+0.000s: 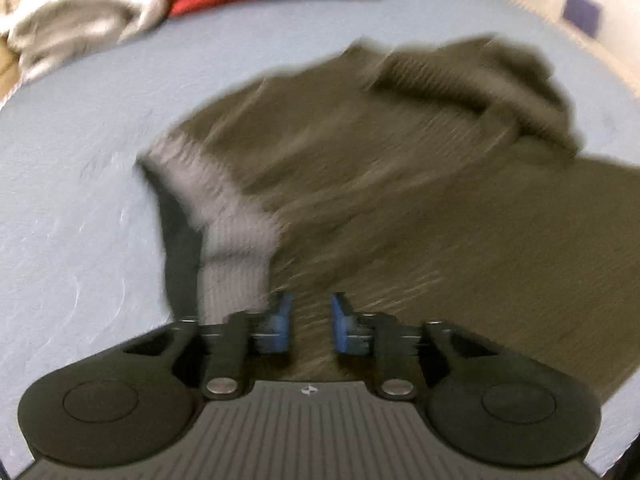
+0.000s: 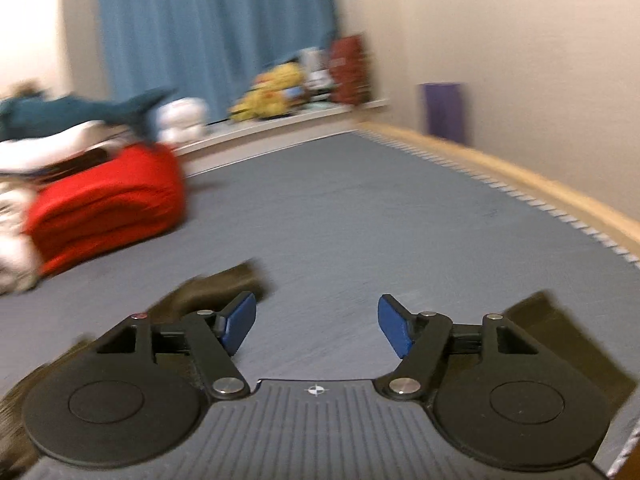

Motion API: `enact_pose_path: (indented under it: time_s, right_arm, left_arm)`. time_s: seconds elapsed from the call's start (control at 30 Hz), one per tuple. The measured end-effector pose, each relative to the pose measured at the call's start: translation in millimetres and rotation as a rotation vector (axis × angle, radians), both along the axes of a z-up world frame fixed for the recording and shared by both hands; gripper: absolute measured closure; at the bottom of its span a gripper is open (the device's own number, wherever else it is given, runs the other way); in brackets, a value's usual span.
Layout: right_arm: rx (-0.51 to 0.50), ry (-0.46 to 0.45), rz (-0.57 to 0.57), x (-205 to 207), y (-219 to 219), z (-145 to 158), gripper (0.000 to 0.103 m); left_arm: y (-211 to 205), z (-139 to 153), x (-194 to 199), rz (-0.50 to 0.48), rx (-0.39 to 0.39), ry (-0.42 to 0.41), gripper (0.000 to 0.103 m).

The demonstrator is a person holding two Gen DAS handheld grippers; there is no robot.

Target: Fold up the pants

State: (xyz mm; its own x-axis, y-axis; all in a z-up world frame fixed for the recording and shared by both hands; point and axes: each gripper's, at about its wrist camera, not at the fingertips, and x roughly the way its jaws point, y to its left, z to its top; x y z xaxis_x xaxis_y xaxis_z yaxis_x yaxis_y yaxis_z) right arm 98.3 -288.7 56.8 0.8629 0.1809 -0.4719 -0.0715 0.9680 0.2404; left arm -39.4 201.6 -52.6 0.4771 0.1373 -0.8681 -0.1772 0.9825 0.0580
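The pants (image 1: 380,168) are olive-brown with a pale grey waistband (image 1: 224,216). The sheet (image 1: 80,220) is light blue-grey. A folded cloth (image 2: 108,204) is red, the curtain (image 2: 216,32) blue, the gripper pads (image 2: 240,320) blue.

A pale blue sheet (image 2: 360,208) covers the mattress. A folded red cloth (image 2: 108,204) lies on it, with white and grey laundry (image 1: 72,20) beside and on it. A blue curtain (image 2: 216,32) hangs behind, with blurred plush toys (image 2: 272,96) on a ledge below. A purple patch (image 2: 444,110) marks the wall above a wooden edge (image 2: 520,176).
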Motion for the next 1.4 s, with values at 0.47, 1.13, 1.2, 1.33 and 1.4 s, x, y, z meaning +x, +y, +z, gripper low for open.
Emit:
enact_pose_path:
  time_s: [0.47, 1.13, 1.2, 1.33, 1.4]
  right_arm:
    - [-0.185, 0.063, 0.430, -32, 109, -45, 0.031]
    - [-0.441, 0.227, 0.738, -83, 171, -112, 0.029]
    - [-0.436, 0.173, 0.770, -93, 178, -107, 0.029]
    - [-0.447, 0.061, 0.876, -122, 199, -100, 0.029]
    - [-0.454, 0.008, 0.944, -137, 209, -97, 0.029]
  left_arm:
    - [9, -2, -18, -0.012, -0.037, -0.048, 0.075]
    - [28, 19, -2, 0.126, 0.003, -0.077, 0.039]
    - [43, 26, -7, 0.176, -0.033, -0.101, 0.035]
    - [74, 37, -14, 0.251, -0.166, -0.116, 0.026]
    - [80, 36, -16, 0.266, -0.211, -0.101, 0.025]
